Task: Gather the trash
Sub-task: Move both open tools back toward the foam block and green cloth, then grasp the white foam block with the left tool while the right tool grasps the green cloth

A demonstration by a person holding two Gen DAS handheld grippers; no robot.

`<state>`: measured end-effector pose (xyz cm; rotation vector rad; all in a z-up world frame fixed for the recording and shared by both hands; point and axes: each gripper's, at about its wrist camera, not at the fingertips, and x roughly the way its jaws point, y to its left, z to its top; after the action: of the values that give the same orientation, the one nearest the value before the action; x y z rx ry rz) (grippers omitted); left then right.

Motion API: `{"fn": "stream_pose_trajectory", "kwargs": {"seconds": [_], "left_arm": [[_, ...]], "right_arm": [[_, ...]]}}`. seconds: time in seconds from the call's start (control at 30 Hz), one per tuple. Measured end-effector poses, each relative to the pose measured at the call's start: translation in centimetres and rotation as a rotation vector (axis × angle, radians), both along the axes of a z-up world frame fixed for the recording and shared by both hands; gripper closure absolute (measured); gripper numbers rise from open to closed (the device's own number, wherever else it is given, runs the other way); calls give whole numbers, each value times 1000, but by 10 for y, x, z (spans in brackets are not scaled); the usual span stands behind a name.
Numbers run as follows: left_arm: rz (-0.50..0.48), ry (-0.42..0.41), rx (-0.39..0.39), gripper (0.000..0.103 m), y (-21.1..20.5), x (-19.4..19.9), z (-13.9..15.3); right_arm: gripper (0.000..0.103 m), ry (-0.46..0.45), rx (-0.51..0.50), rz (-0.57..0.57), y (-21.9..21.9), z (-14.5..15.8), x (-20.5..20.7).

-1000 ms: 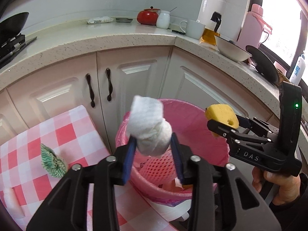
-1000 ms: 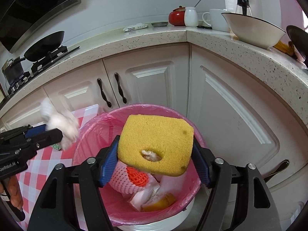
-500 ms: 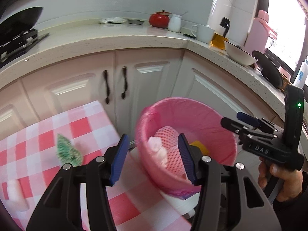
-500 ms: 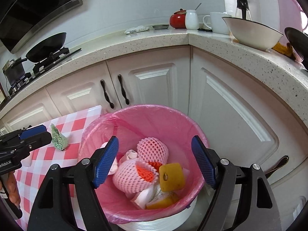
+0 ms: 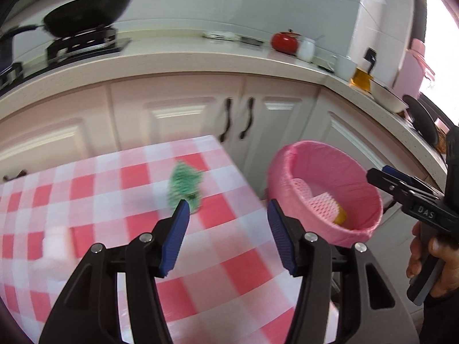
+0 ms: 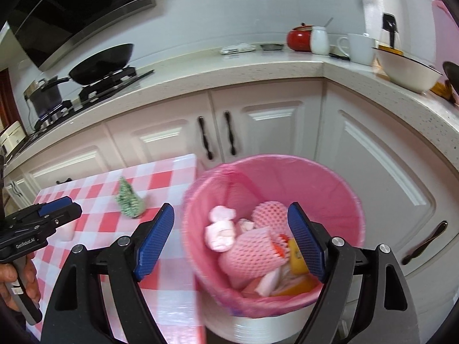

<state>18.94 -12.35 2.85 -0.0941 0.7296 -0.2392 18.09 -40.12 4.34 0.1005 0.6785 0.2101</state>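
Note:
A bin lined with a pink bag (image 6: 330, 183) stands by the table's right edge; it also shows in the left wrist view (image 5: 370, 183). Inside lie white tissue (image 6: 221, 229), pink foam nets (image 6: 252, 255) and the yellow sponge (image 6: 297, 259). A green crumpled wrapper (image 5: 185, 183) lies on the red-checked table (image 5: 86, 200); it also shows in the right wrist view (image 6: 129, 202). My left gripper (image 5: 228, 236) is open and empty, over the table just short of the wrapper. My right gripper (image 6: 229, 240) is open and empty above the bin.
White cabinets with dark handles (image 6: 218, 137) stand behind the table and bin. The counter holds a wok on a stove (image 6: 103, 60), a red pot (image 6: 299, 40), a mug (image 6: 358, 47) and a bowl (image 6: 407, 71). A small white item (image 5: 56, 242) lies on the table's left.
Both grippers opened and dropped the tissue and the sponge into the bin. The left gripper then swung left over the table towards the green wrapper. The right gripper drew back slightly.

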Motion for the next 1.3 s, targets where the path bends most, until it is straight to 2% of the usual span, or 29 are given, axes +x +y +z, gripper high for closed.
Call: {"fn": "stream_pose_trajectory", "kwargs": {"seconds": [0.37,0.83,1.03,1.17,1.3], "left_arm": [[163,1,-21,47,94,-36,-5],[337,63,-35,46,199,-60,-39],[364,97,-40,45,218,-57,-56],[356,110,-41,38,217,-50,-64],[336,122,-43,38,210,-40,-71]], "right_arm": [[23,-5,28,109,78,6,-12],[23,45,10,231,171,-14,3],[23,78,-11,256,198,-34,22],[23,100,-28,263,211,-48,37],[23,116,-41,263,220,-60,52]]}}
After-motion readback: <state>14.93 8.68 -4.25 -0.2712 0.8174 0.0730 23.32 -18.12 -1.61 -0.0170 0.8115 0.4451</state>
